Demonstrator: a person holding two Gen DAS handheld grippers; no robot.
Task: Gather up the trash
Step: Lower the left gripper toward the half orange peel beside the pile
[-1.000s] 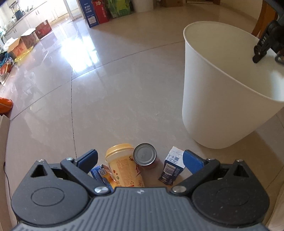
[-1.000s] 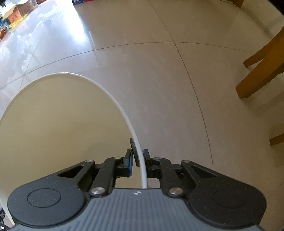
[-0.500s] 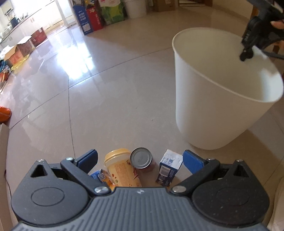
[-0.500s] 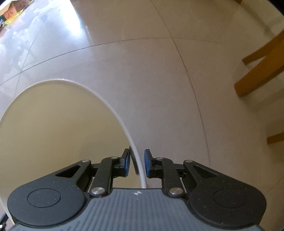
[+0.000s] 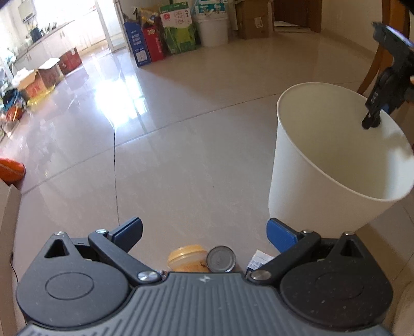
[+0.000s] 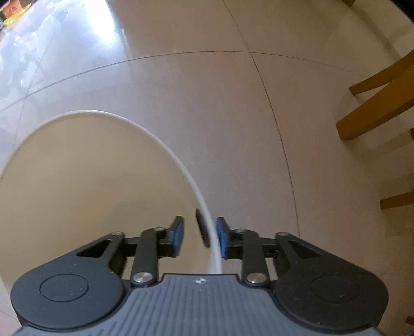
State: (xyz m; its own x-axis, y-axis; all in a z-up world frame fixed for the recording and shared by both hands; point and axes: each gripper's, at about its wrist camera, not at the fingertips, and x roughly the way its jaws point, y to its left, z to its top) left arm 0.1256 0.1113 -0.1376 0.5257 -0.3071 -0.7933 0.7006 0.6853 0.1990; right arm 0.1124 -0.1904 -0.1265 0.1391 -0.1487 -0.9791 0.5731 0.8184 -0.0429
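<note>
A glossy tiled floor (image 5: 181, 144) fills most of both views, with sunlight glaring off it toward the far left. Along the far wall stand cardboard boxes (image 5: 254, 19), coloured cartons (image 5: 178, 28) and a white pail (image 5: 213, 28). Wooden chair legs (image 6: 375, 113) show at the right edge of the right wrist view.

The white bin (image 5: 328, 165) stands on the floor to the right of the left gripper, its mouth open and its pale inside bare as far as can be seen. In the right wrist view its rim (image 6: 181, 165) curves down between the 2 pads.

The right gripper (image 6: 199, 237) points steeply down at that rim. Its jaws have just been opening and now stand a little apart: the rim passes through the gap, close to the right pad, while the left pad is clear of the wall on the inner side. Whether the right pad touches the rim I cannot tell. From the left wrist view, the same gripper (image 5: 370, 121) hangs over the far side of the bin.

The left gripper (image 5: 204, 230) is spread wide with nothing between its blue pads.

The trash sits on the floor just below it, partly hidden by the gripper body: a yellow cup (image 5: 187, 258), a tin can (image 5: 221, 262) touching it on the right, and a small carton (image 5: 260, 259) just beside the can.
</note>
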